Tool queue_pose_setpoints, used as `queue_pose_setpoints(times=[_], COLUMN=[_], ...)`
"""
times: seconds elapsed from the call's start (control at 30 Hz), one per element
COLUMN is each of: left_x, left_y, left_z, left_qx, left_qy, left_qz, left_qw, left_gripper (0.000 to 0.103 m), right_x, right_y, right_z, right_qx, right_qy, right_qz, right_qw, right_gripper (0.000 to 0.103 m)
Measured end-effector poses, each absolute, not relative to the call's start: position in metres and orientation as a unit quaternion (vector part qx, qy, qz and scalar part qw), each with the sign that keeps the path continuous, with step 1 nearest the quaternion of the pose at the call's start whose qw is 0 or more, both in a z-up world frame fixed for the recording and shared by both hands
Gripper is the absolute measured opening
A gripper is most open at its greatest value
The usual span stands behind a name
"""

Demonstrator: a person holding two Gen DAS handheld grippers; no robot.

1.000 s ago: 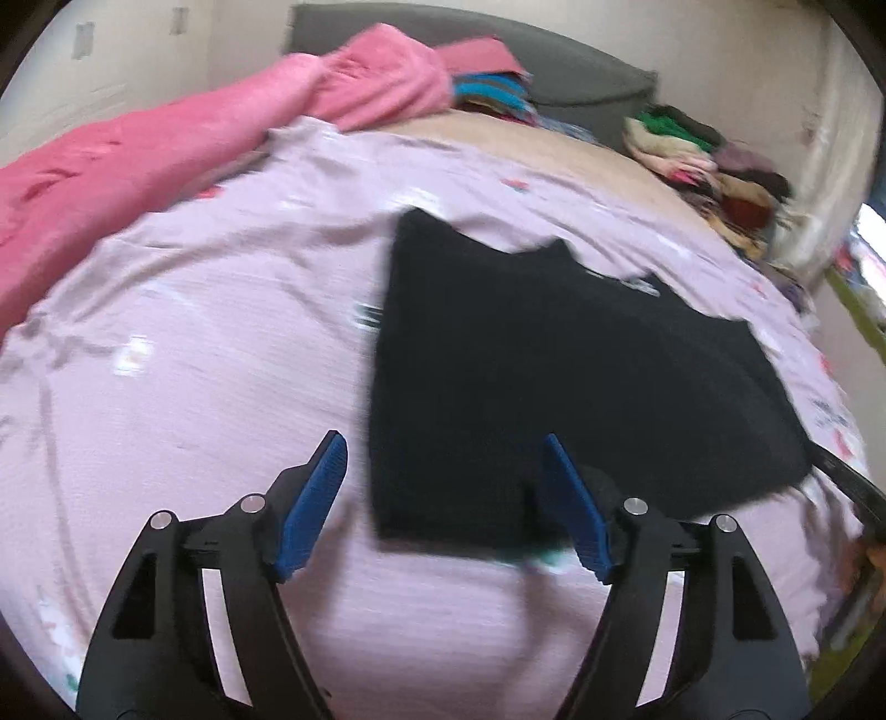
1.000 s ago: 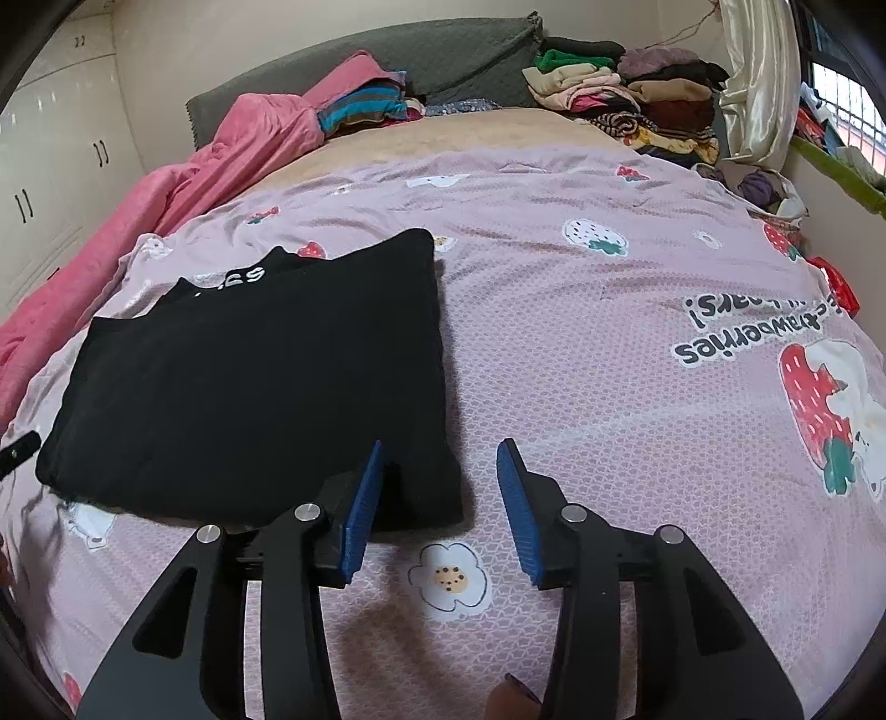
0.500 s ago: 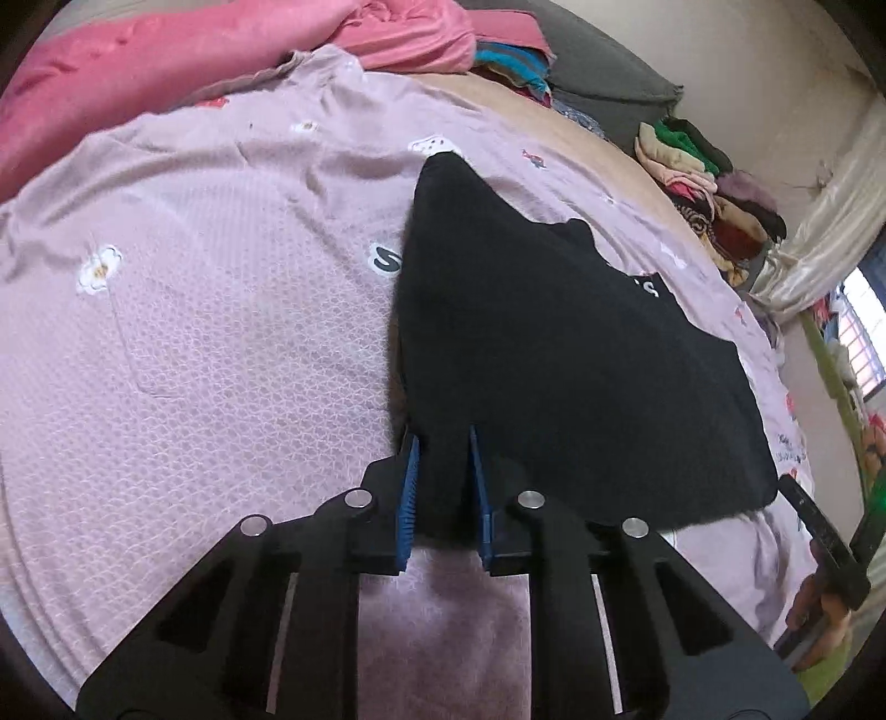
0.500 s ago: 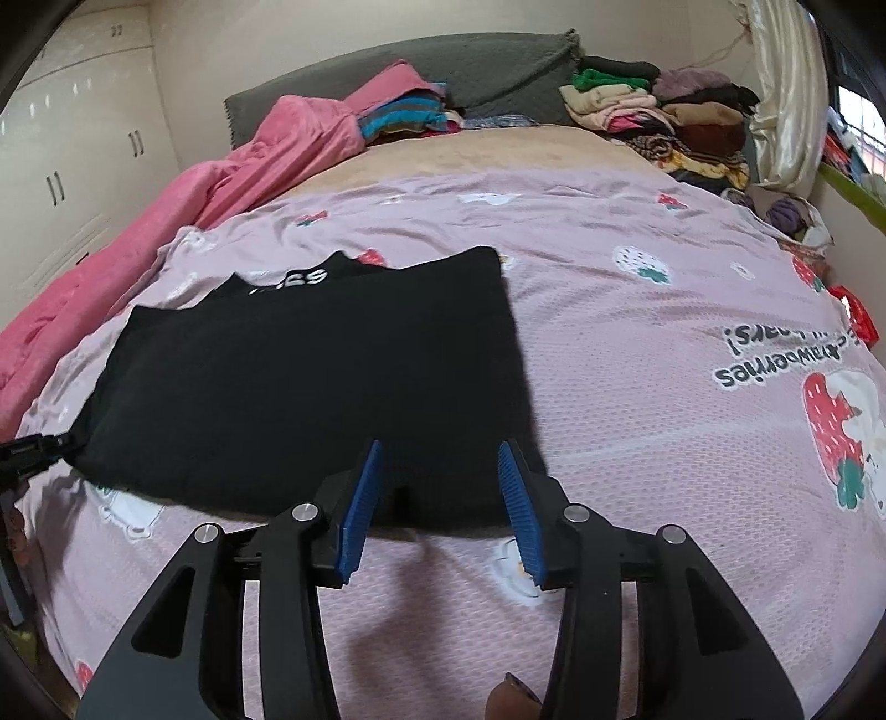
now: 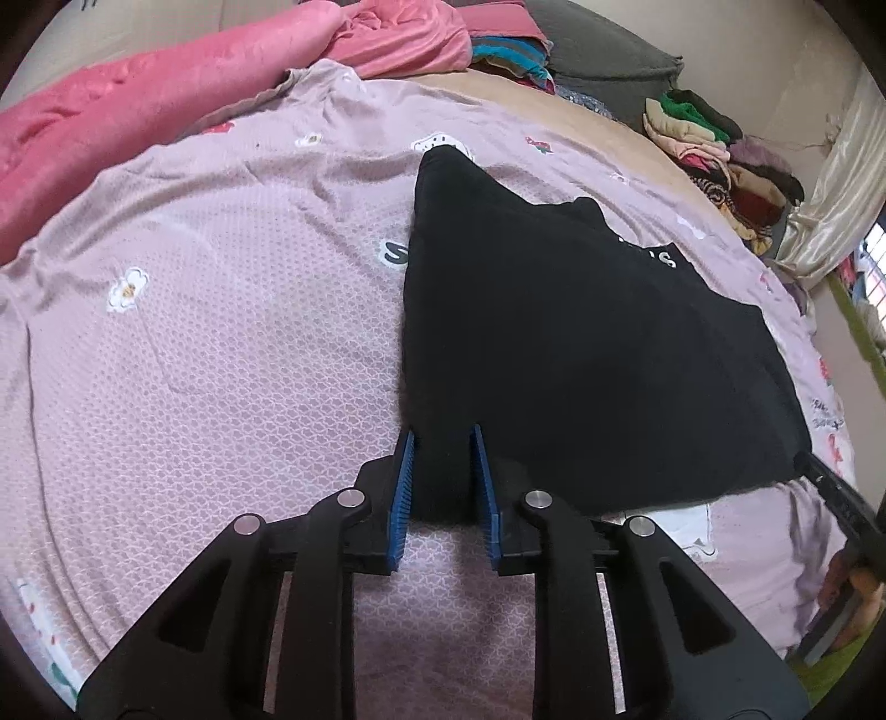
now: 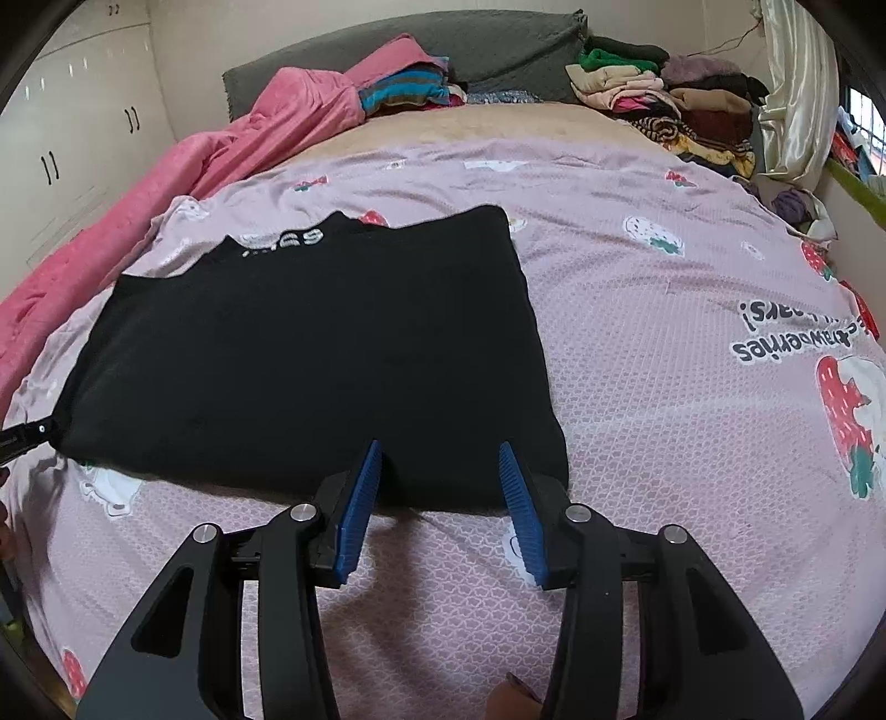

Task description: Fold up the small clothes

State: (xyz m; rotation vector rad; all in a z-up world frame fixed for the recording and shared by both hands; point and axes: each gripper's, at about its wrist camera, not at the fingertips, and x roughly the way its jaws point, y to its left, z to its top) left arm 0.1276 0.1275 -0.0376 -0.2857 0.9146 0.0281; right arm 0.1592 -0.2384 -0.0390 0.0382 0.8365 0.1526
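A black garment [image 5: 581, 343] with white lettering lies flat on the pink strawberry-print bedsheet [image 5: 221, 343]. My left gripper [image 5: 443, 437] is shut on the garment's near left corner, with black cloth bunched between the blue pads. In the right wrist view the same garment [image 6: 310, 343] spreads left of centre. My right gripper [image 6: 440, 448] is open, its blue pads straddling the garment's near right corner. The left gripper's tip [image 6: 25, 435] shows at the garment's far left corner.
A pink blanket [image 6: 232, 149] lies along the left side. Folded clothes [image 6: 664, 94] are stacked at the headboard [image 6: 498, 39] and right, by a curtain [image 6: 797, 83]. White wardrobe doors [image 6: 66, 138] stand on the left.
My left gripper closed on the garment's corner and has held it since. My right gripper moved left and forward until its open pads straddle the near right corner.
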Motion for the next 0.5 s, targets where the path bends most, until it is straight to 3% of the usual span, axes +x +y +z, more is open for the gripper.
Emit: queue_pose_setpoints(times=[0.33, 0.5], left_x=[0.116, 0.111], left_y=[0.121, 0.115], left_z=[-0.022, -0.016], left_qx=[-0.123, -0.125], left_qy=[0.42, 0.414], left_qz=[0.023, 0.019], left_qw=[0.899, 0.901], left_gripper=[0.015, 0.029], right_x=[0.144, 0.139], right_y=[-0.237, -0.236], right_z=[-0.022, -0.016], right_qx=[0.017, 0.016], right_qy=[0.378, 0.37], right_qz=[0.084, 0.087], right_qw=[0.922, 0.925], right_gripper=[0.057, 0.065])
